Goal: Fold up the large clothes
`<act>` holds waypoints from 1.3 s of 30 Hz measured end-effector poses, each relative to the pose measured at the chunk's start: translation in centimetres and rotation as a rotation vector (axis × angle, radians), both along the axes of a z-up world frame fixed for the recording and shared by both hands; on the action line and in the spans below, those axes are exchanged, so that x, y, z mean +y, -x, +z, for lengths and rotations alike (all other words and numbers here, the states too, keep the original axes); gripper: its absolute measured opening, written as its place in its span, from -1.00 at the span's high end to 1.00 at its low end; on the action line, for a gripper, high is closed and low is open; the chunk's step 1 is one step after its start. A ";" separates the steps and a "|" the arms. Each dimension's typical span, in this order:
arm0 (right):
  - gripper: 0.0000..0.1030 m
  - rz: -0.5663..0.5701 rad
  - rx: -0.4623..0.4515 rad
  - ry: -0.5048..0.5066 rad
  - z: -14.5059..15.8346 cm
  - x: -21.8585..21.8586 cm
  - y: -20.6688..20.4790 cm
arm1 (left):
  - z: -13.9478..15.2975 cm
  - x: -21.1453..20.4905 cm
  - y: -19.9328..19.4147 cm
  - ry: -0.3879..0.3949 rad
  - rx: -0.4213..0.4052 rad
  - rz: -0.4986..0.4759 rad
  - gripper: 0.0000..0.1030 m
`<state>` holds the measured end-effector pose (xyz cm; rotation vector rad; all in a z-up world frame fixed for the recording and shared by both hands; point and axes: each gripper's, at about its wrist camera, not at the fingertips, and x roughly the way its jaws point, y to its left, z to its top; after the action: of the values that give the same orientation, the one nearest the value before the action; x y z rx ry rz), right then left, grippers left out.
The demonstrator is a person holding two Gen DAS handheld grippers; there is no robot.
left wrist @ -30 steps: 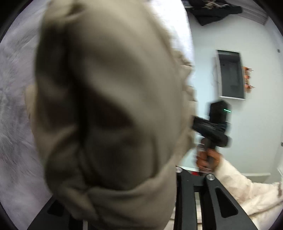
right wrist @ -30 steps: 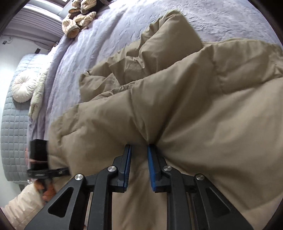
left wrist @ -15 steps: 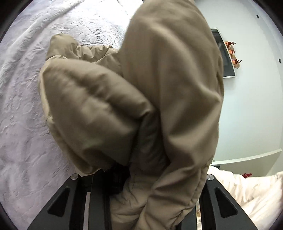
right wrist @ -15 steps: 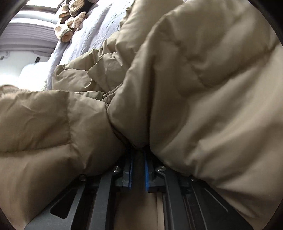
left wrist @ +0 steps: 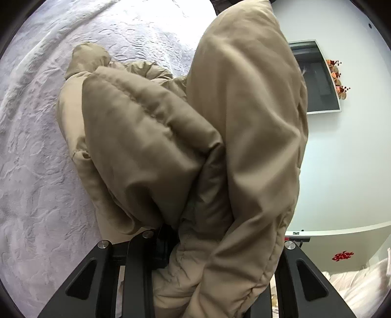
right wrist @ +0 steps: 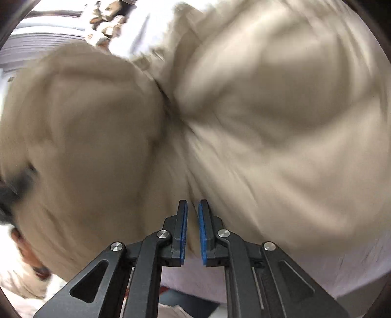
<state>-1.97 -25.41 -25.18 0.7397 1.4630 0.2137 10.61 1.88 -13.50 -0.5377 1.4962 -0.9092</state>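
Note:
A tan puffy jacket [left wrist: 151, 146] hangs bunched from my left gripper [left wrist: 195, 234], lifted off the bed, with one long padded part [left wrist: 249, 122] rising up the middle of the left wrist view. That gripper is shut on a thick wad of it, and the cloth hides its fingertips. In the blurred right wrist view the same jacket [right wrist: 268, 110] fills the picture. My right gripper [right wrist: 192, 204] is shut, its blue pads [right wrist: 183, 227] pinching a thin fold at their tips.
A lavender quilted bedspread [left wrist: 36, 171] lies under the jacket. To the right are a white wall, a dark framed panel [left wrist: 315, 78] and orange flowers [left wrist: 338, 78]. Plush toys [right wrist: 107, 17] blur at the bed's far end. A person's cream sleeve [right wrist: 17, 281] shows at the lower left.
My left gripper rose with the jacket and steadied, so more bedspread shows below. My right gripper shut on a fold and swung across, blurring its view.

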 end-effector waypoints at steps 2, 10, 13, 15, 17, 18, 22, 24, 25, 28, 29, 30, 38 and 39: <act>0.82 -0.030 0.031 -0.023 -2.1 0.1 0.9 | 0.9 -1.7 0.3 -0.021 -0.013 -0.017 0.38; 0.94 -0.081 0.025 -0.175 -6.5 -0.8 0.8 | 2.5 -12.0 1.7 -0.161 -0.107 -0.129 0.37; 0.92 -0.103 0.029 -0.255 -6.6 -1.8 1.1 | 2.3 -15.5 2.0 -0.163 -0.130 -0.154 0.03; 0.91 -0.131 0.029 -0.301 -5.6 -3.0 1.9 | 2.0 -16.9 2.1 -0.147 -0.116 -0.145 -0.22; 0.89 -0.165 -0.007 -0.316 -3.5 -5.2 3.3 | 1.2 -18.5 2.1 -0.141 -0.108 -0.150 -0.42; 0.74 -0.180 -0.025 -0.307 -2.5 -6.3 4.1 | 0.6 -19.0 2.2 -0.141 -0.104 -0.156 -0.43; -0.32 -0.289 -0.096 -0.137 1.8 -11.4 7.9 | -1.8 -21.5 2.6 -0.178 -0.058 -0.168 -0.50; -0.32 -0.330 -0.135 -0.055 4.1 -13.1 9.6 | -2.1 -23.0 2.3 -0.180 -0.047 -0.169 -0.73; -0.32 -0.341 -0.156 -0.025 5.1 -13.5 10.2 | -1.8 -23.9 1.2 -0.178 -0.036 -0.162 -0.78; -0.40 -0.324 -0.237 0.031 8.2 -13.1 12.2 | -2.2 -25.1 1.3 -0.188 -0.008 -0.161 -0.78; -0.44 -0.305 -0.260 0.043 8.9 -12.9 12.7 | -2.2 -25.4 1.1 -0.189 -0.007 -0.165 -0.78; -0.50 -0.276 -0.287 0.068 9.8 -12.1 12.4 | -2.0 -25.7 1.0 -0.193 -0.010 -0.171 -0.78; 0.71 -0.322 -0.307 0.212 8.3 -10.6 6.3 | 3.3 -26.4 0.6 -0.165 -0.175 -0.236 -0.77; 0.71 -0.340 -0.293 0.227 7.9 -11.3 6.3 | 4.3 -25.2 0.6 -0.174 -0.232 -0.231 -0.77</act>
<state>-8.25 -36.69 -17.26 0.7253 1.0444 -0.1008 9.99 -23.35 -9.22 -0.1276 1.4258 -0.9721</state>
